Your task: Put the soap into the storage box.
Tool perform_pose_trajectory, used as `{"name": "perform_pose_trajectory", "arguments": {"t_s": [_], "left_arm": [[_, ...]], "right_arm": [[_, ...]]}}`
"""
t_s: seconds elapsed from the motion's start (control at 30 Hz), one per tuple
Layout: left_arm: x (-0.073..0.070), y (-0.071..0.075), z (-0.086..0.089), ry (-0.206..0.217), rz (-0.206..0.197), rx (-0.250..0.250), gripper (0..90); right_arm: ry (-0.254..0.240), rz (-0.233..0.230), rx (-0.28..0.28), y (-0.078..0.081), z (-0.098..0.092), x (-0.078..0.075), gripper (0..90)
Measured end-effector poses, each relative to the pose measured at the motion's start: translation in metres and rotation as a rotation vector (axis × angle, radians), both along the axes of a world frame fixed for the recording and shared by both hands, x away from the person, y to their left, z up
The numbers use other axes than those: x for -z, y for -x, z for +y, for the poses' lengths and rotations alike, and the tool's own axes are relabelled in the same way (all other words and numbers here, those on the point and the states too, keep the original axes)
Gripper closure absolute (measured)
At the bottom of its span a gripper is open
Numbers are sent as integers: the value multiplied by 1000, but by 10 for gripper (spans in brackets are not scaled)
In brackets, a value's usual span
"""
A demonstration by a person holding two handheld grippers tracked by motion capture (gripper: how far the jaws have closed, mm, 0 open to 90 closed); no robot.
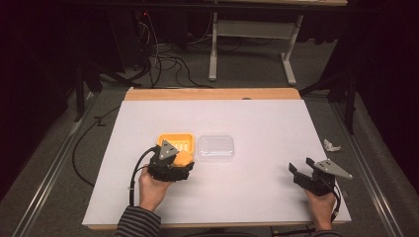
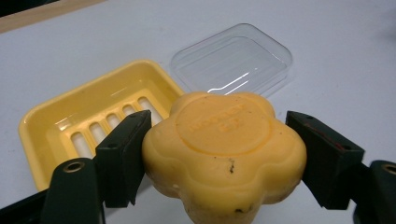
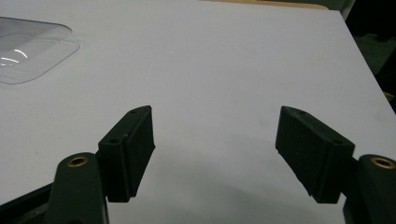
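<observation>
Soap bar [image 2: 224, 154], orange-yellow and flower-shaped, was clamped between the jaws of the left gripper [image 2: 219, 154], both pads pressing on its sides. It was held just in front of the yellow soap dish [image 2: 51, 119], whose slotted floor was visible beyond it; whether the bar touched the white table [image 2: 336, 70] I could not tell. Clear lid [image 2: 233, 58] lay on the table just beside the dish. Right gripper [image 3: 215, 149] sat well apart near the table's right edge, jaws spread wide with nothing between them. High view agreed: left gripper [image 1: 170, 165] at the dish's [image 1: 174, 140] near edge.
</observation>
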State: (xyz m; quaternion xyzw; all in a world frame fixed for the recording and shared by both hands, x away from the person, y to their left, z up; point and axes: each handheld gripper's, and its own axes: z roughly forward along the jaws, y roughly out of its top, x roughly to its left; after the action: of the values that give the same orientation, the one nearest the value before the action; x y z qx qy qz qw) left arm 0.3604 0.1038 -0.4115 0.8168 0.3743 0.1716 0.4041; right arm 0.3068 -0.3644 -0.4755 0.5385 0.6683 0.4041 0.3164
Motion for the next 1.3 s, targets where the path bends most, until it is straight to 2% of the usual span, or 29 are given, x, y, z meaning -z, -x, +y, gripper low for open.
{"name": "perform_pose_trajectory", "arguments": {"t_s": [0.47,0.53,0.67,0.93,0.97,1.0,1.3], "left_arm": [[-12,-16,9,-17,-21,-36,258],[-12,-19,11,-10,-21,-40,259],[-11,-25,14,-5,-15,-54,259],[-10,-39,18,-28,-12,-85,259],[-9,-40,16,7,2,-105,259],[-8,-42,16,7,7,-110,259],[2,-64,17,-39,7,-136,258]], "right_arm": [[-7,-5,1,0,-1,0,284],[-5,-5,0,0,-1,0,284],[-6,-6,1,0,-1,0,284],[-7,-8,0,1,-1,0,284],[-7,-8,0,1,-1,0,284],[-6,-7,0,0,-1,0,284],[-3,-4,1,0,0,0,284]]}}
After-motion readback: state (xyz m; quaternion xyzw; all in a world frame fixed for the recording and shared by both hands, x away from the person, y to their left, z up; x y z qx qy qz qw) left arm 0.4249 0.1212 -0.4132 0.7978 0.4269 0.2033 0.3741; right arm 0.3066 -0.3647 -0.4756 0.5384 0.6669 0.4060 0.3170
